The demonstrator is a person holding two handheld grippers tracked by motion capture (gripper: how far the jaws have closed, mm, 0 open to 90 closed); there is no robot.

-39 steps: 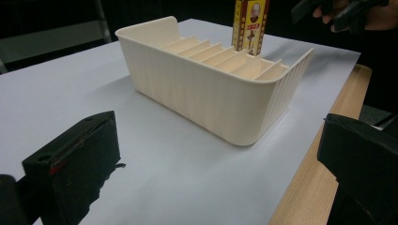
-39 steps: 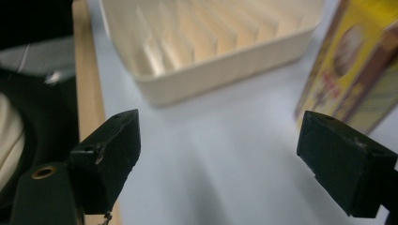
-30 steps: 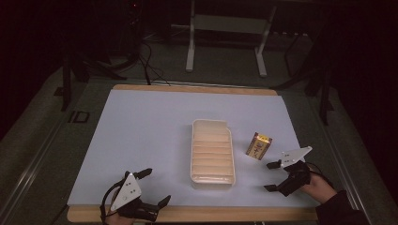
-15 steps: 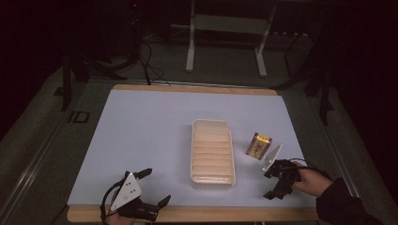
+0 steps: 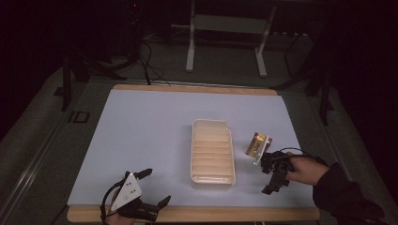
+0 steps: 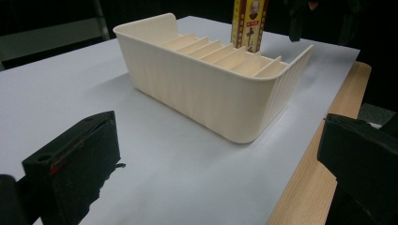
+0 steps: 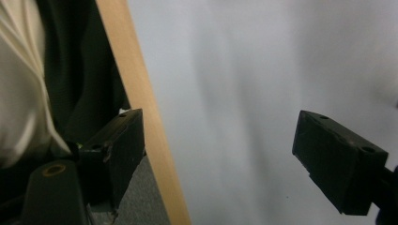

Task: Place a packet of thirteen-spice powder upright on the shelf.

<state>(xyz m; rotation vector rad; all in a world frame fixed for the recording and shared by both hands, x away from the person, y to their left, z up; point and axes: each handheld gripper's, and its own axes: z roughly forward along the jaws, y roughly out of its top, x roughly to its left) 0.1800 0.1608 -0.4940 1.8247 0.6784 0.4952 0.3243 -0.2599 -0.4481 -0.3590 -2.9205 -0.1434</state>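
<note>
Right gripper (image 5: pixel 274 173) fingers wide, narrowing, empty, beside yellow packet (image 5: pixel 256 143) (red-trimmed, printed), left gripper (image 5: pixel 145 192) fingers wide, empty.

A ribbed tray (image 5: pixel 212 152) sat mid-table on the mat (image 5: pixel 141 136). A small packet (image 5: pixel 256 143) lay just right of it, near the right gripper (image 5: pixel 272 174). The left gripper (image 5: pixel 152 190) rested at the near edge.

- Left gripper (image 5: pixel 152 188): low at the near left edge, held in the left hand, grey plate on top; jaws wide apart, nothing between them.
- Right gripper (image 5: pixel 271 176): near right, held in the right hand (image 5: pixel 307 169), dark sleeve behind; jaws have just been closing slightly, wide apart, nothing between them.
</note>
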